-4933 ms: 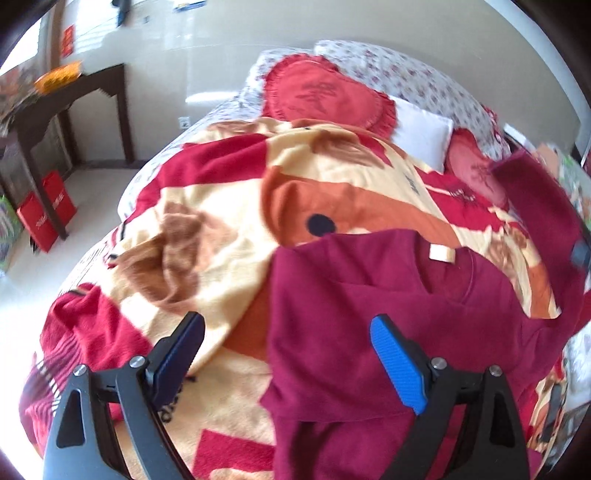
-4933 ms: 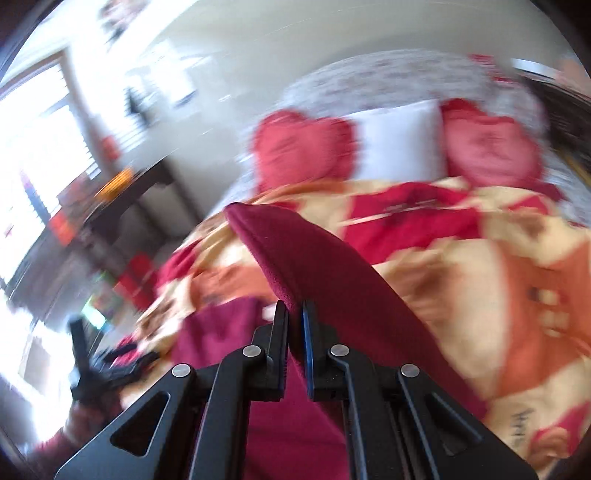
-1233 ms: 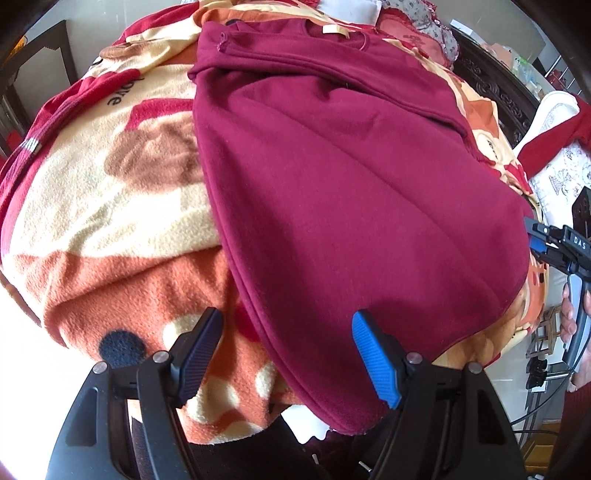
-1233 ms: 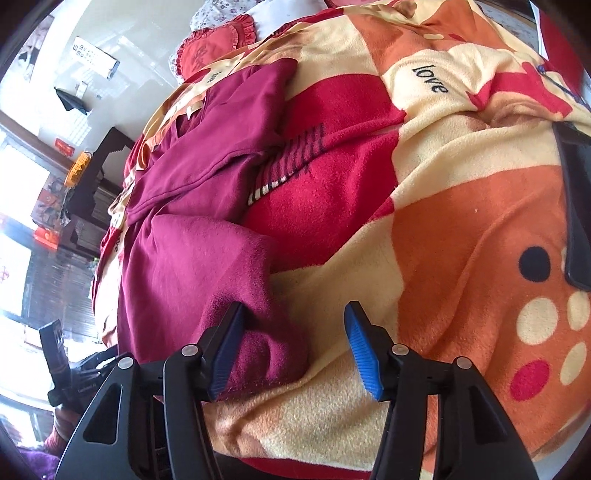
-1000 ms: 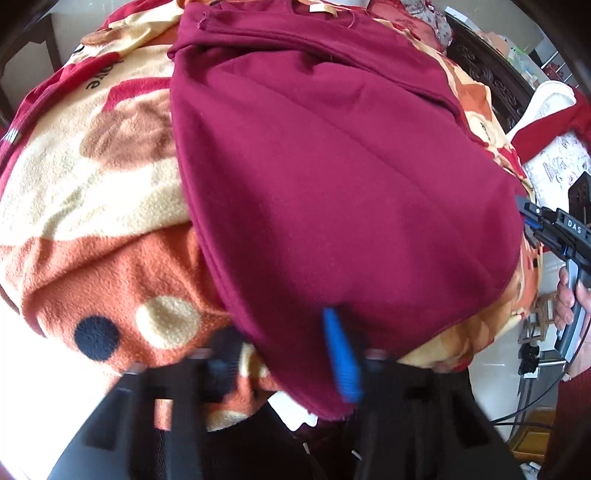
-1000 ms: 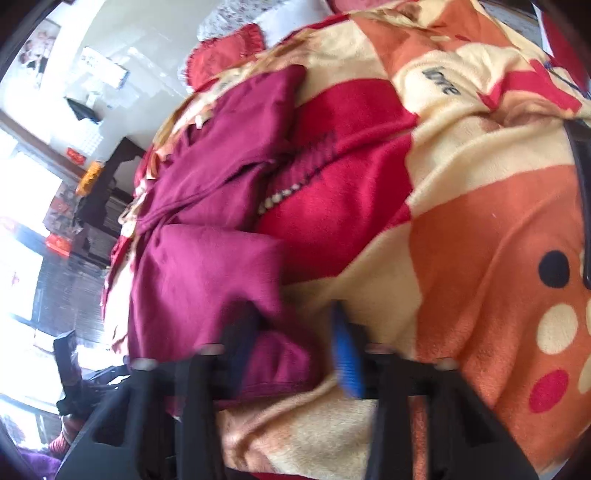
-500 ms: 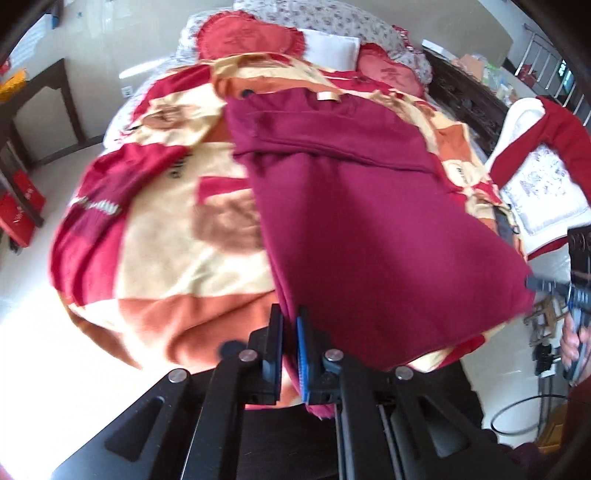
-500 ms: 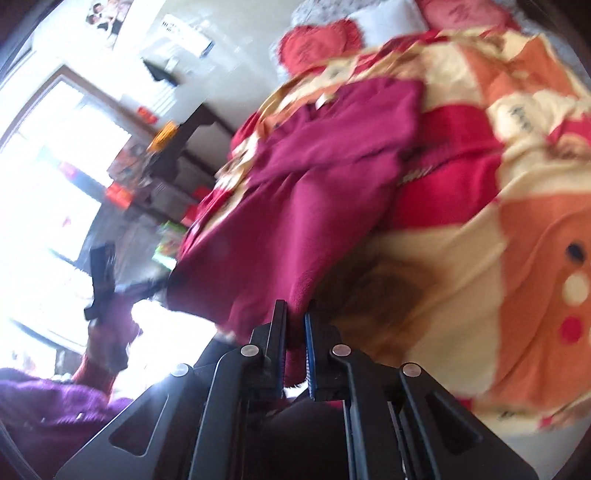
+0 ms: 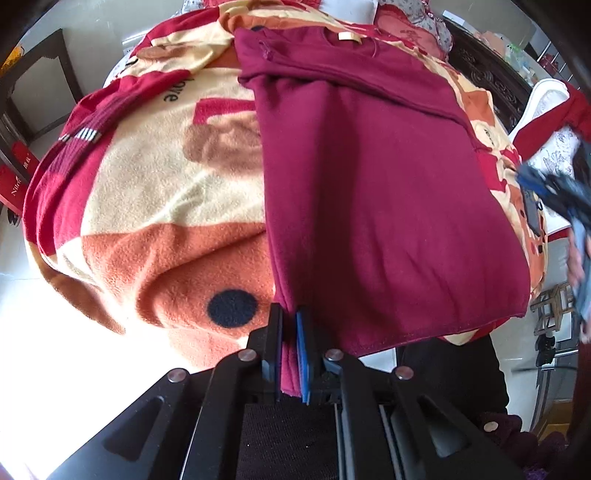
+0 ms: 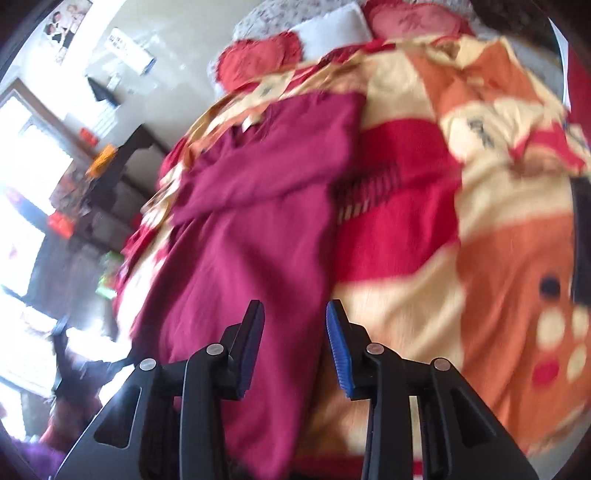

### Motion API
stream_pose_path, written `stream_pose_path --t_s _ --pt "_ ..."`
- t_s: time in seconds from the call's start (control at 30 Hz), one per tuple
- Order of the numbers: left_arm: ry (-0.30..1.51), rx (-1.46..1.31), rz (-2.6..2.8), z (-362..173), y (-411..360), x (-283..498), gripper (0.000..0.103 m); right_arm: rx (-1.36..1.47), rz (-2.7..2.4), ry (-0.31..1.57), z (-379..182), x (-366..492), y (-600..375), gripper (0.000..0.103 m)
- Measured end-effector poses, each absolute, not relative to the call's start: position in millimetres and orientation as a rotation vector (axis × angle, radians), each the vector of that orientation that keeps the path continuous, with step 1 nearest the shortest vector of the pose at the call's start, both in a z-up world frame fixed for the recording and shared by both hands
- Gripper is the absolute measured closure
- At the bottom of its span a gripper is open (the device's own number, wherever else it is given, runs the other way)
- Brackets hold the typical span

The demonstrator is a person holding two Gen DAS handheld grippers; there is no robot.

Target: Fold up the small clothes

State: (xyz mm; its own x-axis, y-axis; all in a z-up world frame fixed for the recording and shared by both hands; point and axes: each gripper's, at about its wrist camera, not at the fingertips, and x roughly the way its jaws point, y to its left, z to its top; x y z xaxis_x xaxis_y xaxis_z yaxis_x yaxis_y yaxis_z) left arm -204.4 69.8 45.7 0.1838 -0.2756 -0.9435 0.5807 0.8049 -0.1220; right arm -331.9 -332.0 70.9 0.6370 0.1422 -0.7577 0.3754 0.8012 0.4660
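Left gripper points steeply down, clamped on the near hem of the maroon fleece sweater spread on the orange-and-cream patterned blanket, while the right gripper tilts downward, jaws opening over the sweater's near right edge.

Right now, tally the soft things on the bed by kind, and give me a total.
Maroon top: 1
Patterned fleece blanket: 1
Red heart-shaped cushions: 2
White pillow: 1
Total: 5
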Motion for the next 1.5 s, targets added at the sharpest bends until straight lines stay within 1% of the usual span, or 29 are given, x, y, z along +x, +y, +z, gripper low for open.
stream_pose_path --t_s 0.2,0.23,0.27,0.37,0.4,0.43,0.47,0.53,0.6,0.67,0.7,0.77,0.93,1.07,1.17,1.3,1.33,1.37,1.4,1.5 --pt "1.271 0.273 -0.602 42.3 72.7 -199.0 0.096 0.718 -0.168 0.962 21.7 -265.6 -345.5 0.088" --pt "1.275 0.267 -0.6 42.3 74.6 -197.9 0.096 0.718 -0.156 0.968 17.6 -263.0 -344.5 0.099" --pt "1.278 0.26 -0.599 42.7 76.5 -197.2 0.096 0.701 -0.141 0.965 17.3 -261.3 -340.8 0.103" --pt "1.283 0.254 -0.601 42.8 78.2 -195.1 0.095 0.535 -0.147 0.951 33.3 -266.3 -329.5 0.103" --pt "1.28 0.259 -0.599 42.0 77.2 -195.2 0.093 0.511 -0.166 0.946 36.8 -268.5 -331.8 0.103" --pt "1.276 0.269 -0.594 40.2 75.1 -195.3 0.09 0.494 -0.211 0.945 38.1 -271.9 -339.0 0.103" --pt "1.274 0.277 -0.59 38.7 73.0 -195.2 0.087 0.511 -0.244 0.959 33.9 -272.2 -347.8 0.103" --pt "1.281 0.282 -0.581 36.5 69.1 -195.4 0.084 0.584 -0.231 0.97 23.9 -274.2 -356.5 0.103" --pt "1.278 0.279 -0.584 37.7 67.5 -196.4 0.078 0.562 -0.186 0.956 28.4 -277.9 -344.9 0.103" --pt "1.27 0.278 -0.588 38.7 68.3 -197.3 0.065 0.549 -0.168 0.952 38.0 -288.0 -336.7 0.103" --pt "1.27 0.276 -0.585 38.2 69.0 -197.3 0.064 0.569 -0.134 0.955 43.9 -299.1 -332.9 0.103" --pt "1.276 0.266 -0.578 35.6 71.3 -196.7 0.063 0.607 -0.081 0.958 50.4 -319.3 -324.5 0.093" --pt "1.291 0.222 -0.57 32.6 77.0 -195.9 0.058 0.592 -0.051 1.049 50.1 -367.4 -297.7 0.091" --pt "1.275 0.229 -0.576 34.2 76.2 -200.4 0.052 0.665 -0.022 1.106 39.4 -399.2 -283.5 0.089" --pt "1.266 0.23 -0.574 34.1 74.7 -202.3 0.051 0.712 0.015 1.123 27.6 -404.7 -270.8 0.086" --pt "1.27 0.228 -0.566 32.3 71.0 -203.8 0.05 0.746 0.03 1.131 9.7 -399.7 -254.5 0.085" --pt "1.27 0.233 -0.564 32.1 70.8 -204.1 0.05 0.742 0.022 1.123 8.7 -399.6 -252.7 0.087" --pt "1.27 0.236 -0.564 32.2 70.8 -204.4 0.05 0.73 0.013 1.111 9.7 -399.9 -250.6 0.096" --pt "1.27 0.239 -0.564 32.4 70.6 -204.9 0.05 0.693 -0.017 1.105 14.2 -400.6 -249.8 0.103" --pt "1.272 0.241 -0.567 31.5 70.7 -206.0 0.05 0.609 -0.041 1.074 32.4 -408.2 -251.8 0.103"
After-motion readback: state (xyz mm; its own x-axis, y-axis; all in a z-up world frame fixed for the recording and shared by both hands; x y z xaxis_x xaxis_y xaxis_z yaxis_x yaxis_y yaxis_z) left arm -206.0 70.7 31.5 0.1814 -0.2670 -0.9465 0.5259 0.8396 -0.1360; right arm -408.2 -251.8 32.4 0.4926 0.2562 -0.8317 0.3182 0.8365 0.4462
